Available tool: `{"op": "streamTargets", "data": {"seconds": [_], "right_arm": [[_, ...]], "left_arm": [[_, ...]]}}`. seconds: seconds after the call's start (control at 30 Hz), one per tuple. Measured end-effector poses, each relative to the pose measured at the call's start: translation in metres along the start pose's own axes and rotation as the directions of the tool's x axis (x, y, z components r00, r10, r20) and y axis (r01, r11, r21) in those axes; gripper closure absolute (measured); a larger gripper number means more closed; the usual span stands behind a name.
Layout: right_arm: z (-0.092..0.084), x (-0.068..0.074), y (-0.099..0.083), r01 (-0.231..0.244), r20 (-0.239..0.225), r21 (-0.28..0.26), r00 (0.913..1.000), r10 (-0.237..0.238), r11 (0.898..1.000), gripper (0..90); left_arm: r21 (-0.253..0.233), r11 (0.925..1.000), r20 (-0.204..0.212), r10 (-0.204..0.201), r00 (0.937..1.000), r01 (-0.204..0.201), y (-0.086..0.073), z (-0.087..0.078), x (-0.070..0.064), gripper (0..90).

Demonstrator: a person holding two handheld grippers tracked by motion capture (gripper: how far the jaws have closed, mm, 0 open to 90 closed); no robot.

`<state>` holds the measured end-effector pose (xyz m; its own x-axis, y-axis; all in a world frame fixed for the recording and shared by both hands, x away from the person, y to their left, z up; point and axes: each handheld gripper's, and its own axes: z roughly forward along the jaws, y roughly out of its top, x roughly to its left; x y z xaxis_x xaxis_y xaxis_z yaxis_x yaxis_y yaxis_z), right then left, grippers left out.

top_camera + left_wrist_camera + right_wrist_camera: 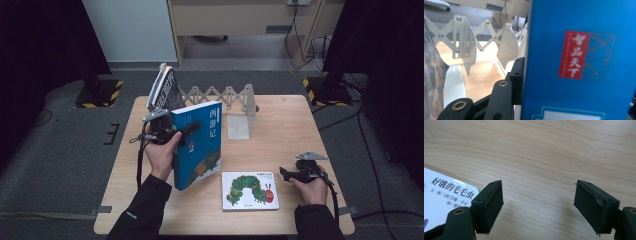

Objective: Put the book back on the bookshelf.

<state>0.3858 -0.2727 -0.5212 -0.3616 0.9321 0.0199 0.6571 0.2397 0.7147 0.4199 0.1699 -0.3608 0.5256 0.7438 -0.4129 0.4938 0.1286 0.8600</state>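
One book (pixel 161 90) is already leaned in the rack (pixel 227 97), the blue book (pixel 197 145) is held upright above the table (pixel 285 120), pinched by the left tool (pixel 176 134), while the caterpillar book (pixel 249 190) is left flat beside the spread, empty right tool (pixel 286 173).

Blue book (pixel 197 145) with red label, white picture book (pixel 249 190) with green caterpillar, pale woodgrain table (pixel 280 125)

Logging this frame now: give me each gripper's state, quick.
Left gripper: shut on the blue book, held upright.
Right gripper: open, nothing between its jaws, beside the caterpillar book.
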Motion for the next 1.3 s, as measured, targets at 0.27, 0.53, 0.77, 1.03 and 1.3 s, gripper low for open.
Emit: {"op": "streamTargets", "data": {"seconds": [0.27, 0.53, 0.77, 1.03, 1.3], "right_arm": [[0.005, -0.004, -0.001, 0.002, 0.027, 0.017, 0.9996, -0.003, 1.000, 20.7], [0.009, -0.005, -0.004, 0.006, 0.033, 0.047, 0.9994, -0.008, 0.999, 18.3], [0.011, -0.006, -0.007, -0.006, 0.031, 0.029, 0.9995, 0.005, 1.000, 12.7], [0.014, -0.005, -0.010, -0.005, 0.031, -0.004, 0.9995, 0.005, 1.000, 7.3], [0.014, -0.005, -0.010, -0.004, 0.031, -0.004, 0.9995, 0.004, 1.000, 6.8]], "left_arm": [[-0.016, 0.9985, -0.088, 0.052, 0.9948, -0.053, 0.022, 0.025, 0.003, 59.3], [-0.030, 0.9995, -0.113, 0.009, 0.9936, -0.013, 0.035, 0.045, 0.011, 59.4], [-0.050, 0.9964, -0.173, 0.058, 0.9832, -0.068, 0.042, 0.065, 0.011, 59.5], [-0.061, 0.9974, -0.199, 0.025, 0.9797, -0.037, 0.049, 0.082, 0.021, 59.6], [-0.051, 0.9969, -0.243, 0.046, 0.9690, -0.060, 0.056, 0.103, 0.025, 59.7]]}}
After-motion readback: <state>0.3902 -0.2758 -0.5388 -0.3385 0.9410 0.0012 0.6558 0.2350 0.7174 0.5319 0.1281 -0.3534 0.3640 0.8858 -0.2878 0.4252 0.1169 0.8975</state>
